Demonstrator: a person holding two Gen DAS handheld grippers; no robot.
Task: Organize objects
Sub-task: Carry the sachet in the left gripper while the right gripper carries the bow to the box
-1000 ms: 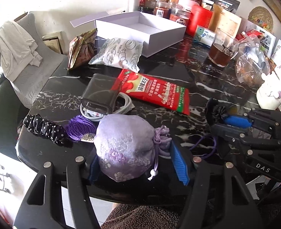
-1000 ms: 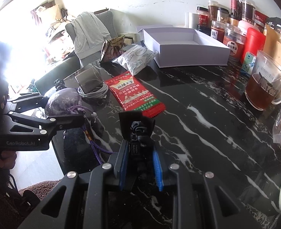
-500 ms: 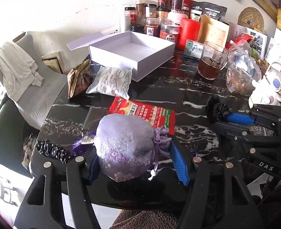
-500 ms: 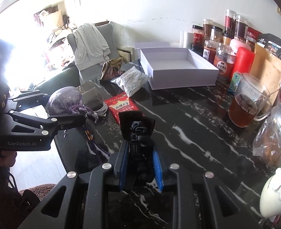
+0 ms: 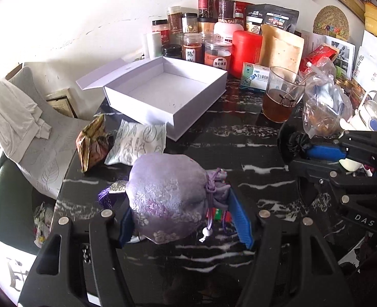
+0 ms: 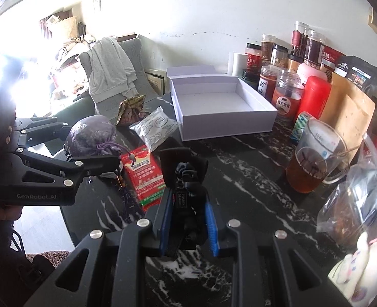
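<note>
At far left a grey padded chair (image 5: 47, 133) with a leaf-embossed cover carries a pale folded cloth (image 5: 12, 112) over its back. Beside it, on the glossy black white-veined marble table (image 5: 239, 138), lie a crumpled gold-and-brown foil packet (image 5: 91, 143) and, touching it, a soft white printed pillow sachet (image 5: 137, 143). The left gripper (image 5: 185, 217) is clenched on a rounded lilac brocade drawstring pouch (image 5: 168, 197), its blue ribbed pads pressed into the fabric on both sides; the pouch is held clear above the table, with its gathered neck and beaded cord hanging to the right. In the right wrist view a flat red glossy snack packet (image 6: 145, 176) lies on the table below this pouch. Behind, an open rigid white cardboard box (image 5: 168, 92) with its lid flap folded back stands well apart from both grippers. Clear plastic jars with dark lids (image 5: 201, 38) line the wall behind it. Further right stands a clear glass mug of brown tea (image 5: 280, 94). The right gripper (image 6: 188, 220) is clamped on a black ruffled fabric hair tie (image 6: 185, 181), held above the table.
</note>
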